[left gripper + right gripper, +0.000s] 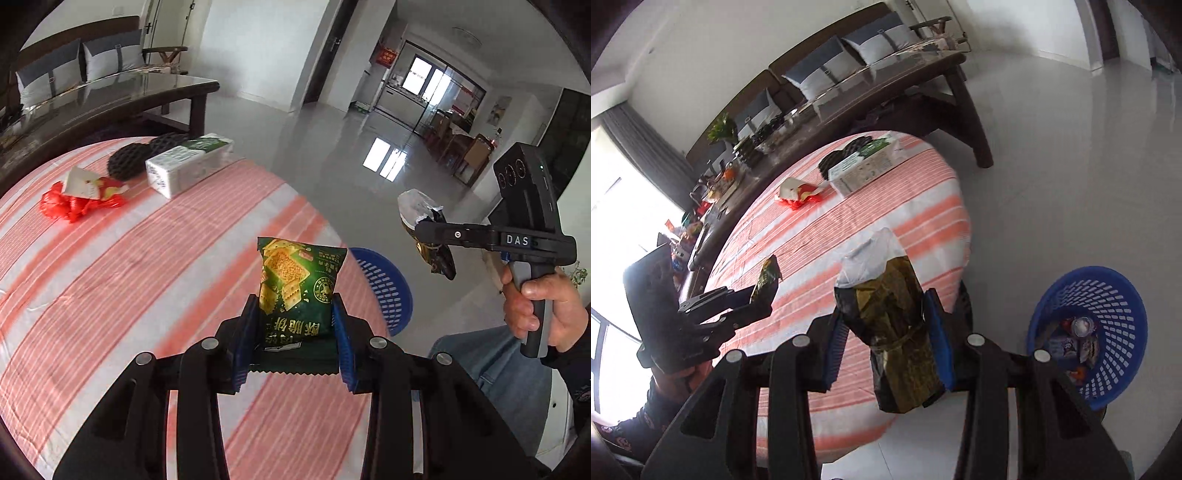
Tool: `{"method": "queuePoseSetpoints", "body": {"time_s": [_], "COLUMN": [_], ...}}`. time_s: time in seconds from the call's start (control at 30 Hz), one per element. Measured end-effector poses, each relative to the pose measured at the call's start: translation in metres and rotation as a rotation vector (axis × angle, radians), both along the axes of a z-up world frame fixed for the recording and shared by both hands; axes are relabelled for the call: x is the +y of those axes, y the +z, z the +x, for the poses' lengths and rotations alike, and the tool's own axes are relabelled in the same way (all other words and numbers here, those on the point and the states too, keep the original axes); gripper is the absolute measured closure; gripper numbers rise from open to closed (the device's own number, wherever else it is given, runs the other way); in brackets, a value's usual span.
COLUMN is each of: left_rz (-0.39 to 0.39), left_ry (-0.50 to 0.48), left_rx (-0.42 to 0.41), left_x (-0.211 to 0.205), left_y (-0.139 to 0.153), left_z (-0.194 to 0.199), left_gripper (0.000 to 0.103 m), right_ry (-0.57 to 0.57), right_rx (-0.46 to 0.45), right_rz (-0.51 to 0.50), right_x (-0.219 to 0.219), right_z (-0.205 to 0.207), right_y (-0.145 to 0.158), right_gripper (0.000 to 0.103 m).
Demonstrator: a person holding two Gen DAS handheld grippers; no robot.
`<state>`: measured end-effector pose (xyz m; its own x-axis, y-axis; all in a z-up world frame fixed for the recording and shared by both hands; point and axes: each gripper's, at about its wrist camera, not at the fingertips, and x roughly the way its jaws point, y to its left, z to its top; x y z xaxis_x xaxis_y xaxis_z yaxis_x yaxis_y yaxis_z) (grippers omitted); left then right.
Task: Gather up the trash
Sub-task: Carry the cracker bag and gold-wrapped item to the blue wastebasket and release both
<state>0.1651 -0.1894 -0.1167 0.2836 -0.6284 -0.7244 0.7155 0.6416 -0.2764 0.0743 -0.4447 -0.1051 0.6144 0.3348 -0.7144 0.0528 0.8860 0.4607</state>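
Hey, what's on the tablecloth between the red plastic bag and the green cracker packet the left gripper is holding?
Nothing: in the left wrist view only bare striped tablecloth lies between the red plastic bag and the green cracker packet.

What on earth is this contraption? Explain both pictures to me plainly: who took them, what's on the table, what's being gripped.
No robot: a person carries two handheld grippers, each with a camera looking along its fingers. The left gripper, in its own view, is shut on a green cracker packet. The right gripper is shut on a dark crumpled wrapper. Each camera also catches the other gripper. On the striped tablecloth lie a red wrapper, black mesh pads and a tissue pack. A blue basket on the floor already holds trash.
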Motion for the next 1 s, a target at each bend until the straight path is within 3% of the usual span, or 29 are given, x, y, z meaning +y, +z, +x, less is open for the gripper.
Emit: {"method": "queuePoseSetpoints", "body": {"time_s": [0.17,0.33,0.63,0.87,0.93,0.97,1.0], "left_rz": [-0.004,-0.002,0.057,0.109,0.119,0.118,0.115], "left_ry": [-0.111,-0.161,-0.155,-0.177,-0.185,-0.182,-0.166], "left_rx": [0.013,0.048,0.147,0.155,0.145,0.145,0.141], "left_x": [-0.077,-0.15,-0.25,-0.308,-0.322,-0.326,-0.329], "left_y": [-0.001,-0.014,-0.08,-0.125,-0.138,-0.143,-0.148], "left_z": [-0.024,-0.036,-0.028,-0.02,-0.017,-0.015,-0.012], "left_gripper": [0.065,0.065,0.064,0.063,0.055,0.035,0.022], "right_ry": [-0.125,-0.22,-0.331,-0.358,-0.372,-0.379,-0.379], "right_rx": [0.019,0.052,0.123,0.135,0.138,0.144,0.148], "right_rz": [-0.047,-0.107,-0.117,-0.071,-0.063,-0.061,-0.049], "right_x": [-0.063,-0.108,-0.172,-0.2,-0.207,-0.209,-0.212], "right_z": [-0.023,-0.03,-0.028,-0.024,-0.023,-0.023,-0.022], "right_y": [-0.008,-0.026,-0.078,-0.098,-0.104,-0.106,-0.109], "right_gripper": [0.064,0.064,0.064,0.063,0.061,0.058,0.047]}}
